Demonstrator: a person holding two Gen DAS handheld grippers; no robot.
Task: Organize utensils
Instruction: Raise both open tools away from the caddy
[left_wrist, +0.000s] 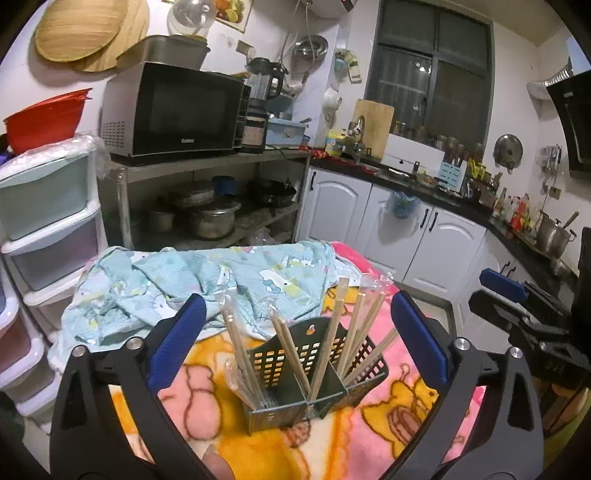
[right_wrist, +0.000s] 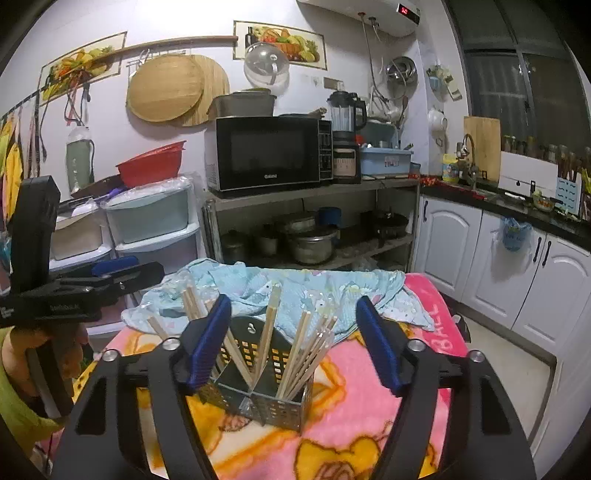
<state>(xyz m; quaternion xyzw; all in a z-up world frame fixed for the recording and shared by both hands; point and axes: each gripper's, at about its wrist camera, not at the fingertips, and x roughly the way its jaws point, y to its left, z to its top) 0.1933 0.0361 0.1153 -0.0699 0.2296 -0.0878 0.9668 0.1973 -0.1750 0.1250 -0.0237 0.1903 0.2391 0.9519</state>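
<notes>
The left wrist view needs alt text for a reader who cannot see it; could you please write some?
A dark perforated utensil caddy holding wooden chopsticks stands on a pink and orange cartoon blanket, framed by the left gripper with its jaws open. A crumpled light blue cloth lies behind, with a microwave on a shelf beyond.

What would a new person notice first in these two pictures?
Probably the dark slotted utensil holder standing on the bright pink and orange cartoon blanket, with wooden chopsticks fanning out of its compartments. Behind it lies a crumpled light blue cloth, and further back a black microwave sits on a metal shelf.
</notes>
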